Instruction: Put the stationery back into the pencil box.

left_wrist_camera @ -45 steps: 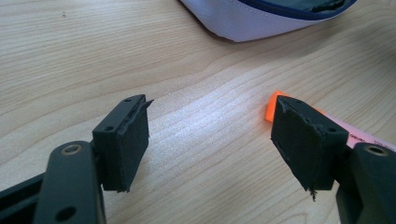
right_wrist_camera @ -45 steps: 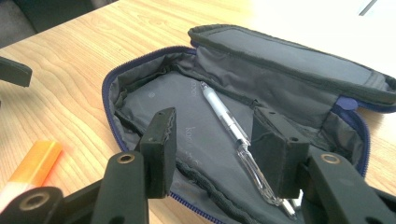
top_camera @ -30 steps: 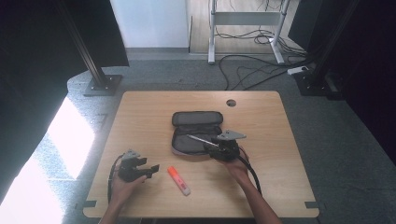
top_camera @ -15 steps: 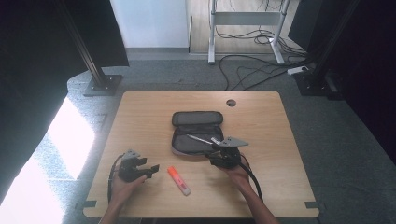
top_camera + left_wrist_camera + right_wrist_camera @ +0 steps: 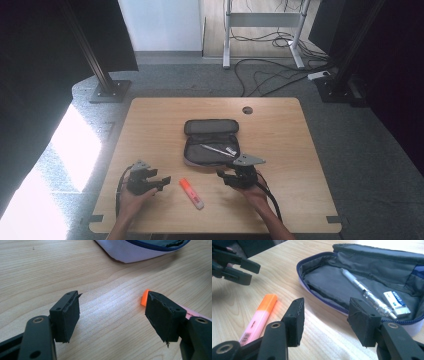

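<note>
- An open pencil case (image 5: 211,148) lies mid-table, holding a clear pen (image 5: 364,291) and a white eraser (image 5: 397,303).
- The highlighter (image 5: 191,193), orange cap and pink barrel, lies flat between both grippers, nothing on it.
- Left gripper (image 5: 159,183) stands wide, empty; right gripper (image 5: 226,175), empty, has just been opening.
- Pale wooden table (image 5: 285,135); grey floor with cables behind.

Pink-orange highlighter (image 5: 192,193) flat on table, open pencil case (image 5: 211,148) w/ pen
</note>
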Motion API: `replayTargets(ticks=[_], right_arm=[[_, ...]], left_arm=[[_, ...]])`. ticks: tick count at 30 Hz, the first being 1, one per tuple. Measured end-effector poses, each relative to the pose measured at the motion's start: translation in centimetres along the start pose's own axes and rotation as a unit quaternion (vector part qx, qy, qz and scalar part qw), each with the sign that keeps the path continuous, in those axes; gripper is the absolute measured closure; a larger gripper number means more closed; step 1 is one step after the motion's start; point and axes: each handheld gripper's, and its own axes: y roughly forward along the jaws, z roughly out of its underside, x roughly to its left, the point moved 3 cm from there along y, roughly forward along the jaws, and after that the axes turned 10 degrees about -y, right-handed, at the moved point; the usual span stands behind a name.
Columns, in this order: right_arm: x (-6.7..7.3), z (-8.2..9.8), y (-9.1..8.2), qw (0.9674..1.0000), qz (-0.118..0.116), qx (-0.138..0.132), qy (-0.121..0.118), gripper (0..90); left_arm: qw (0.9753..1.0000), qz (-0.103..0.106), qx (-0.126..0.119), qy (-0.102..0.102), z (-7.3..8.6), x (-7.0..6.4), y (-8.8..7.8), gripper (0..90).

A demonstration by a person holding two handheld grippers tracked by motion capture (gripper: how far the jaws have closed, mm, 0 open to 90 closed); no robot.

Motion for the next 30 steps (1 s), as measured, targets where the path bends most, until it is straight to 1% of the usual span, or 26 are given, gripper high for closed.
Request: replayTargets(ticks=[8, 17, 20, 30], right_arm=[[1.0, 0.7, -0.2, 1.0, -0.008, 0.005, -0.002, 45.5], [1.8, 1.0, -0.5, 0.9999, -0.014, 0.005, -0.001, 45.4], [2.0, 1.0, -0.6, 0.9998, -0.017, 0.005, -0.001, 45.3], [3.4, 0.8, -0.3, 0.9994, -0.032, 0.003, -0.009, 45.0]], left_arm=[[1.0, 0.001, -0.002, 0.0, 0.0, 0.0, -0.1, 28.4], [1.0, 0.001, -0.003, 0.001, 0.0, 0.0, -0.1, 28.4], [1.0, 0.0, -0.003, 0.001, 0.0, -0.1, -0.1, 28.4], [1.0, 0.0, -0.003, 0.002, 0.0, -0.1, -0.1, 28.4]])
